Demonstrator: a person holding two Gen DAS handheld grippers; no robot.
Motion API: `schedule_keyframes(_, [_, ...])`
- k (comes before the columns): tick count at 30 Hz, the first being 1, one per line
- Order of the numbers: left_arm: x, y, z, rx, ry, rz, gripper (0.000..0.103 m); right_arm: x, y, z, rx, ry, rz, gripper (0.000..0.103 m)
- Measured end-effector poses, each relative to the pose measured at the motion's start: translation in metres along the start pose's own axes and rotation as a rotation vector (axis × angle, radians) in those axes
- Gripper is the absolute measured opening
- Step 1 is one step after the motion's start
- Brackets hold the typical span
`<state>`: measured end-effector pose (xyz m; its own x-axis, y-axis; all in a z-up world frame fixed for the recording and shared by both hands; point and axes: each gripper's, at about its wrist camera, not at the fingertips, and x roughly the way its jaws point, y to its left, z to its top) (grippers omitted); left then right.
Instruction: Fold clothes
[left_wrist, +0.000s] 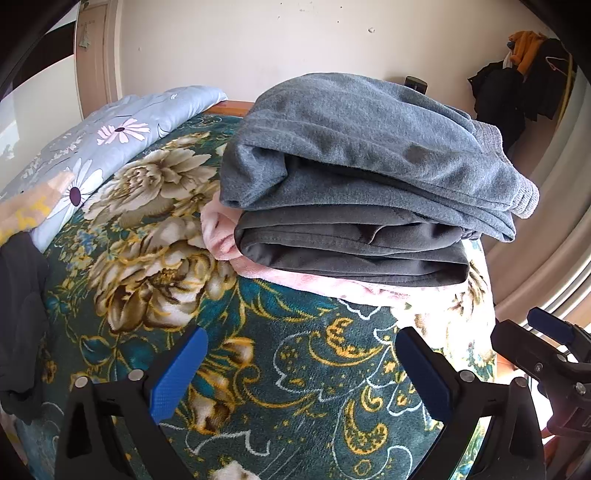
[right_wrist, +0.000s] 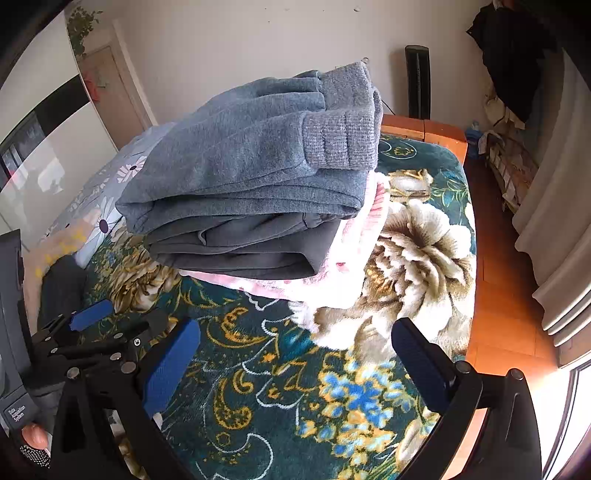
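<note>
Left wrist view: the left claw (left_wrist: 301, 373) gapes wide and empty above the floral blanket (left_wrist: 258, 350) — beyond it the folded stack (left_wrist: 362, 184) sits on the bed. Right wrist view: the right claw (right_wrist: 295, 363) is likewise spread, gripping nothing — the stack lies ahead.

My left gripper (left_wrist: 301, 373): jaws spread wide, nothing between blue pads (left_wrist: 177, 376), tips apart, angled forward and down. My right gripper (right_wrist: 295, 363): same, jaws wide, blue pads (right_wrist: 171, 365) bare, empty. Both held low, side by side, near each other. Right gripper shows at right edge of left wrist view (left_wrist: 550, 354); left gripper shows at left edge of right wrist view (right_wrist: 96, 328). Fingertip of my hand (right_wrist: 34, 435) visible under left tool's grey body; grip itself hidden.
</note>
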<state>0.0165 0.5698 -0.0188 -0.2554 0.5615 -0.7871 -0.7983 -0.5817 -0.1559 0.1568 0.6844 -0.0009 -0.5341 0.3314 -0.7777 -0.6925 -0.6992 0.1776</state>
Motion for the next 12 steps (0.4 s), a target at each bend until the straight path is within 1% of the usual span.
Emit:
schedule_keyframes(3, [0.000,0.001,0.001,-0.014,0.010,-0.019,0.103,-0.001,0.001,0.000,-0.001,0.003,-0.001,0.103])
schedule_keyframes(7, [-0.003,0.001,0.004,-0.022,0.011,-0.020,0.103,-0.004,0.003,0.000,0.004,0.008,-0.006,0.103])
schedule_keyframes(12, [-0.015,-0.001,0.005,-0.001,-0.021,-0.016,0.103,-0.012,0.005,0.000,0.006,0.009,-0.018,0.103])
